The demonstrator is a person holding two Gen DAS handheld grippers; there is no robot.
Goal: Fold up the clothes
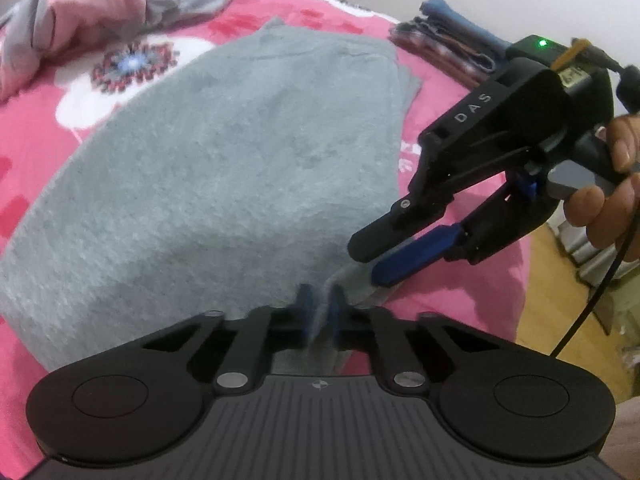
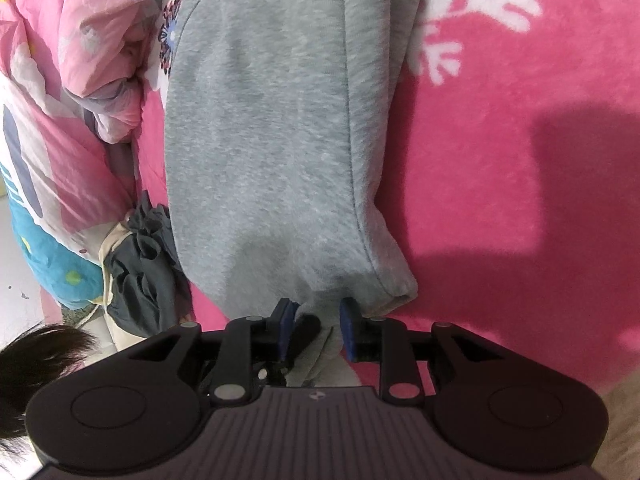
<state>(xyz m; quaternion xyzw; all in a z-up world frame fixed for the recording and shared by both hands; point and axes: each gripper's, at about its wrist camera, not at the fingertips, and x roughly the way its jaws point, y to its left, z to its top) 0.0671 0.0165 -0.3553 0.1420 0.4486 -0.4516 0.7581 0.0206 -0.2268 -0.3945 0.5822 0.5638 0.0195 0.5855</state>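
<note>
A grey fleece garment (image 1: 224,152) lies flat on the pink flowered bedspread (image 1: 32,184). At its near edge my left gripper (image 1: 320,304) is shut, with a thin upright fold of the grey cloth pinched between its blue pads. Just to the right, my right gripper (image 1: 370,264) points down at the same edge. In the right wrist view the grey garment (image 2: 272,140) stretches away up the frame, and my right gripper (image 2: 316,326) is shut on a thicker bunch of its hem between the blue pads (image 2: 347,328). Something dark sits beside that bunch; what it is I cannot tell.
Crumpled pink and grey bedding (image 1: 80,8) lies at the far left. A stack of folded clothes (image 1: 448,48) sits at the bed's far right edge, with wooden floor (image 1: 560,280) beyond. A dark grey garment (image 2: 140,272) hangs left of the bed. A hand (image 1: 608,192) holds the right gripper.
</note>
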